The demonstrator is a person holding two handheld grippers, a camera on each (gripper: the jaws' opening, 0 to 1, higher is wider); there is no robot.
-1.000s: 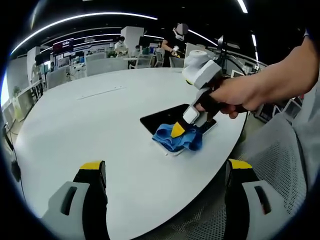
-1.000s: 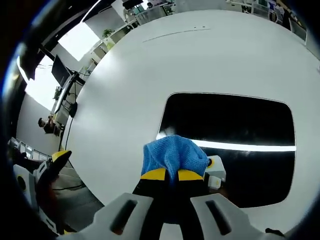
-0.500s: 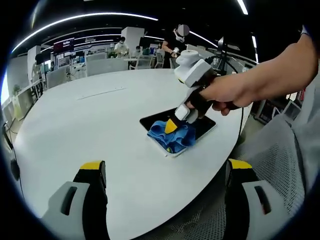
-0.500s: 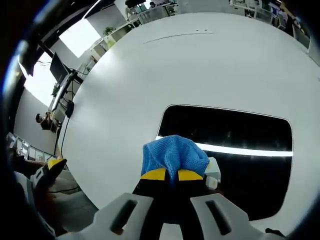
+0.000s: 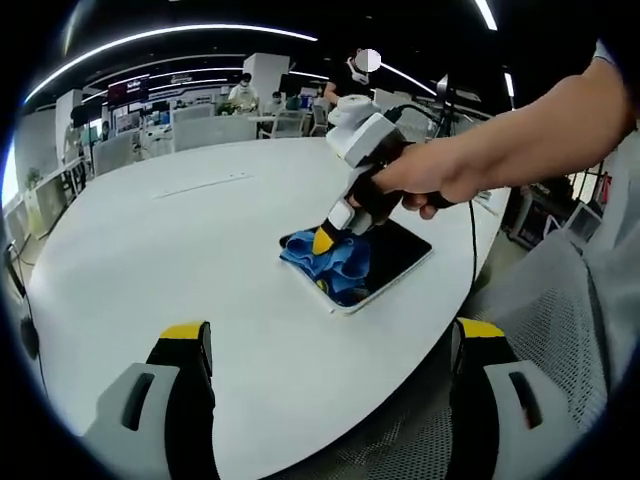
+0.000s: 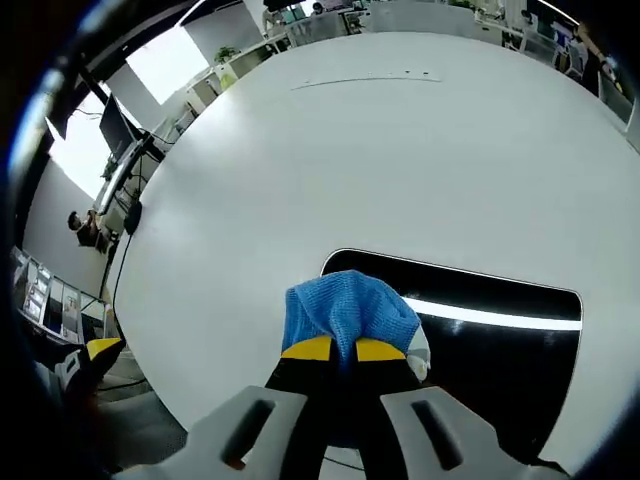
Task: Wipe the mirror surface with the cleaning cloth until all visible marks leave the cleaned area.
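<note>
- Since 1 s ago the right gripper [image 5: 326, 238] has slid the blue cloth [image 5: 325, 262] along the mirror [image 5: 395, 255], from its near end to the far-left end by the corner, as the left gripper view shows it.
- Right gripper view: right jaws pinched together on a bunched fold of cloth [image 6: 347, 309]; cloth pressed on the dark mirror [image 6: 490, 350] at its left edge.
- Mirror lies flat on the round white table [image 5: 180, 240], close to the table's edge; a bright light strip reflects in it.
- A hand [image 5: 420, 180] holds the right gripper from above.
- Left gripper [image 5: 330, 400]: jaws spread wide, nothing between them, hovering well apart from the mirror.
- Bkgd: office desks, people standing.
</note>
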